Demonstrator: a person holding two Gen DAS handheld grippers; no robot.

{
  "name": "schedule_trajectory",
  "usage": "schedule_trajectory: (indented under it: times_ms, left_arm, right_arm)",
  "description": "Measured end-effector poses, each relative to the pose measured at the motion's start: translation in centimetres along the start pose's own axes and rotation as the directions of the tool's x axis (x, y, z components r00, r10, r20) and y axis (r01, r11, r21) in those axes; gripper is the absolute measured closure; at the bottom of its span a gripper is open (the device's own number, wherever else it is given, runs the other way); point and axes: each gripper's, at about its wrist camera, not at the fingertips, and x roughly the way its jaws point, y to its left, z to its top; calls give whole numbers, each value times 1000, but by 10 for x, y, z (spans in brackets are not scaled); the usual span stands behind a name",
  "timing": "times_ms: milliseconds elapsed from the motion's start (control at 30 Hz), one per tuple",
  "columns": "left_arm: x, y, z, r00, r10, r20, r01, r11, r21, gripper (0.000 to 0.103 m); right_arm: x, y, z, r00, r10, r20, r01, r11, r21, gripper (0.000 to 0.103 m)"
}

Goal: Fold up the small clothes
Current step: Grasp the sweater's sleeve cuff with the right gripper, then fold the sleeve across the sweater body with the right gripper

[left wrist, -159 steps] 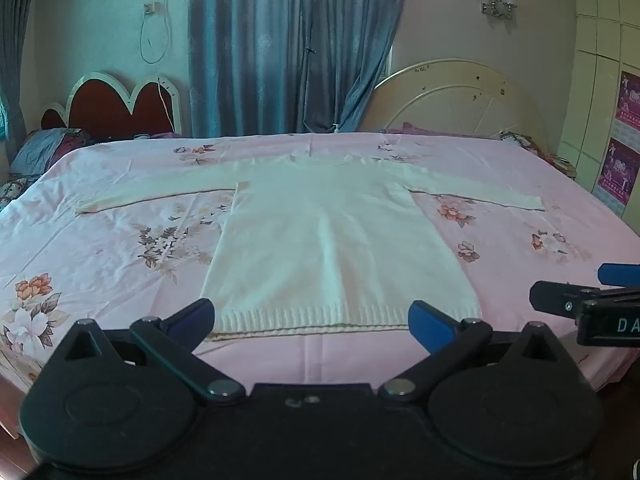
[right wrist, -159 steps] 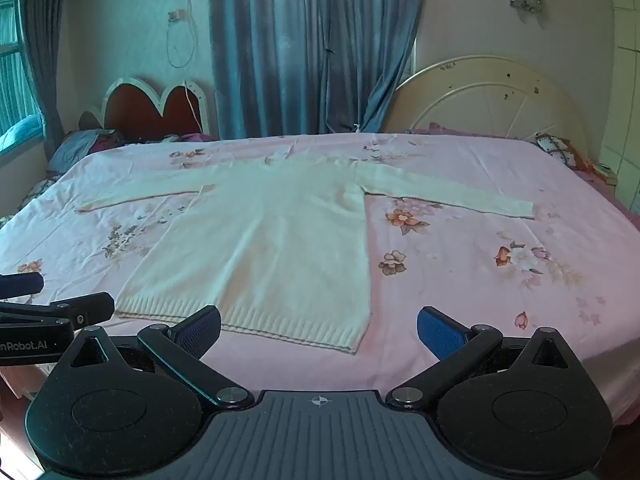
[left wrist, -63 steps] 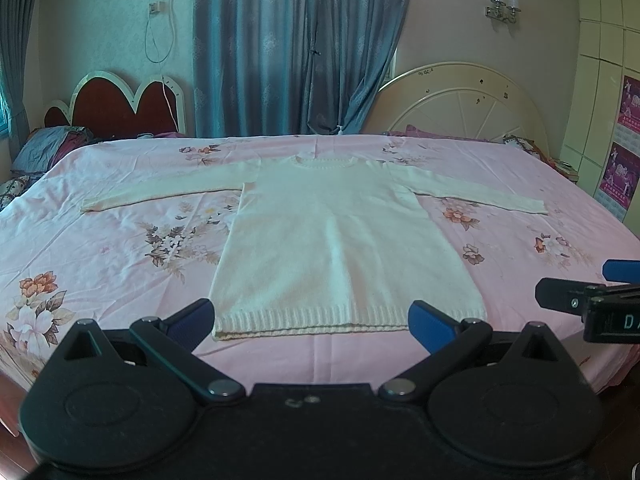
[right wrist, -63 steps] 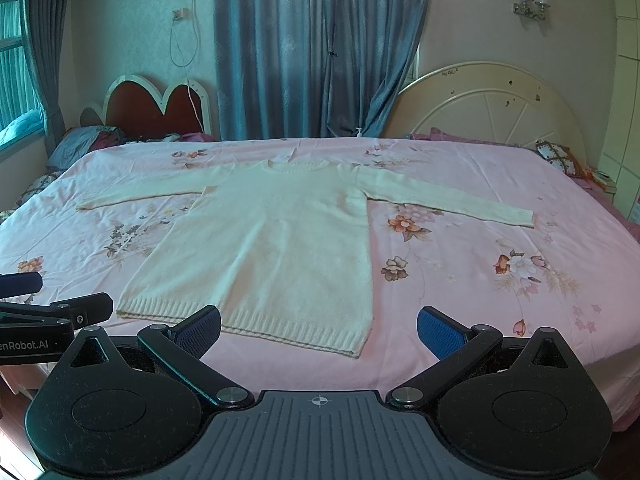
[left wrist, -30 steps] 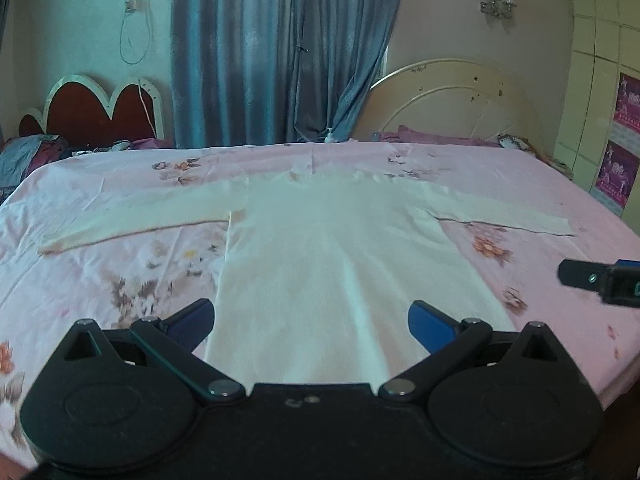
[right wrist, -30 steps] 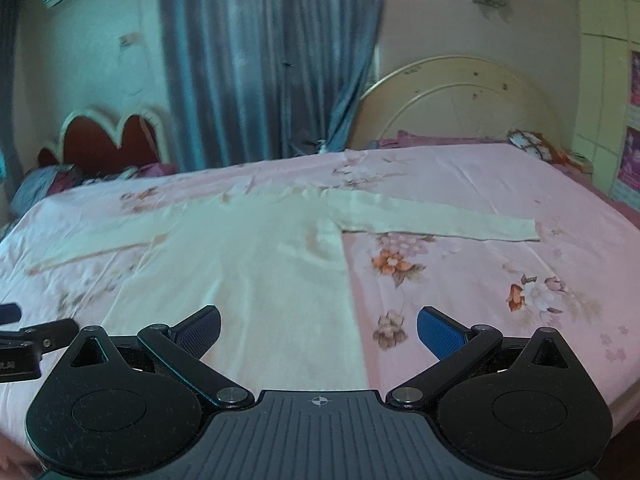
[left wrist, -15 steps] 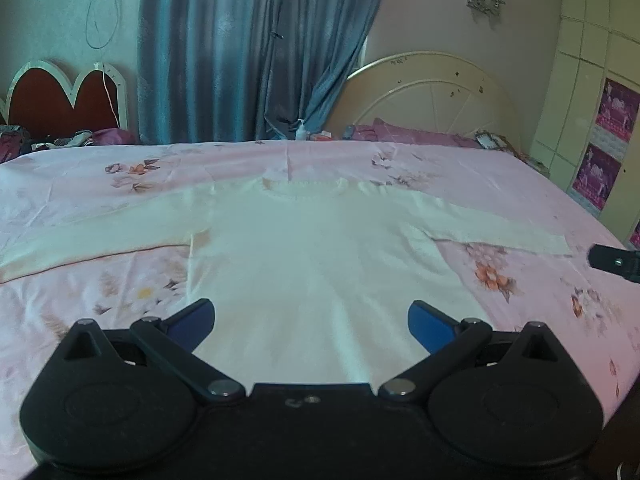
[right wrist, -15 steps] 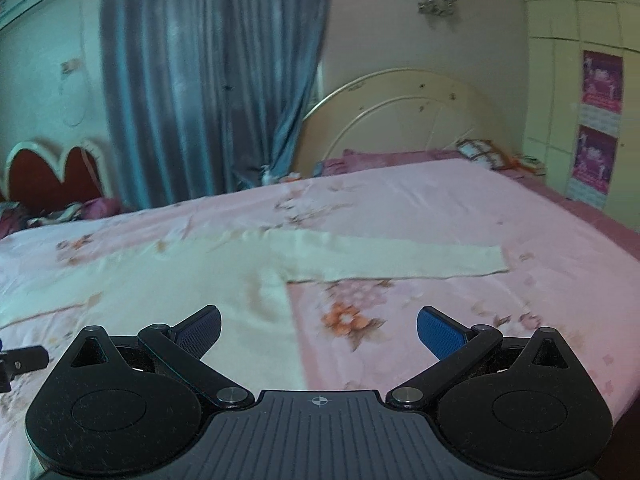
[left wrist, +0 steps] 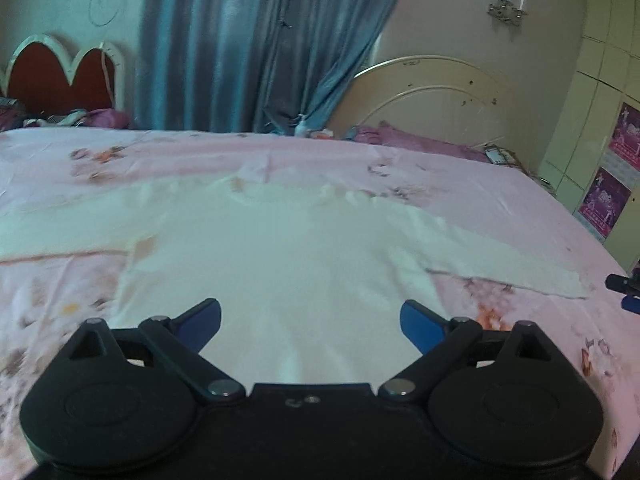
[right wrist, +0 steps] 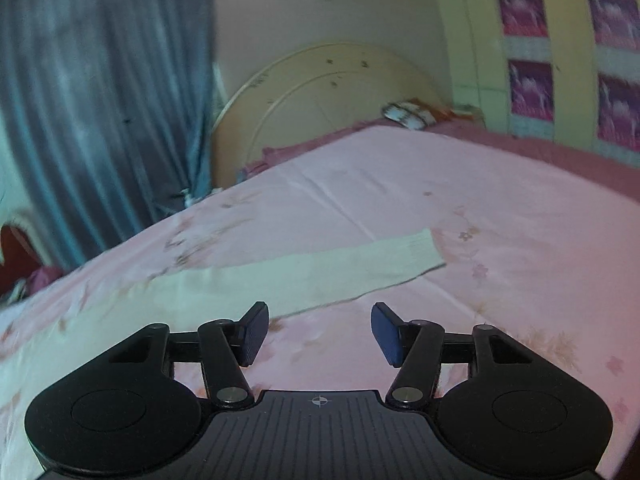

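A: Both grippers had moved in over the pink floral-print bed (left wrist: pixel 460 184) since the earlier views. The left gripper (left wrist: pixel 310 320), first back at the hem, now hung over the body of the cream knitted long-sleeved sweater (left wrist: pixel 280 248). The right gripper (right wrist: pixel 316 332) had swung off toward the sweater's right sleeve (right wrist: pixel 320 276).

B: Were they holding anything?

A: No. The left gripper's jaws stood spread wide. The right gripper's had narrowed from their earlier width but still showed a clear gap, with nothing between them.

B: And the sweater itself?

A: It lay flat on the bed as before, both sleeves stretched out, the cuff (right wrist: pixel 424 250) just ahead of the right gripper. I judged folding had not begun; the narrowing jaws suggested a sleeve pinch was coming first.
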Motion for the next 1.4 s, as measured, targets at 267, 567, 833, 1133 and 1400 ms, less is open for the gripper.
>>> schedule_trajectory:
  times_ms: [267,567,833,1133,1400]
  left_arm:
    - [67,-57,20,996,65,-63,-61,996,63,17]
    - [106,-86,26,986,119,-114,-111,991,71,13]
    - [104,-75,32,979,158,-130,-151,987,58,13]
    - [105,-1,28,943,244,-226,-235,970,64,8]
    - [92,72,35,959,215,-186,-222,975,-16,21]
  right_arm:
    - [91,-84,16,997,-19,-81,32,987,160,69]
    - [142,-137,20,992,12,-125,24,960,280,69]
    - [144,-142,24,992,-55,-110,82,964,253,100]
    - [130,-57,37,997,33,-63,-32,999,19,100]
    - [145,108,-8,957,251,-144,-271,952,-141,100]
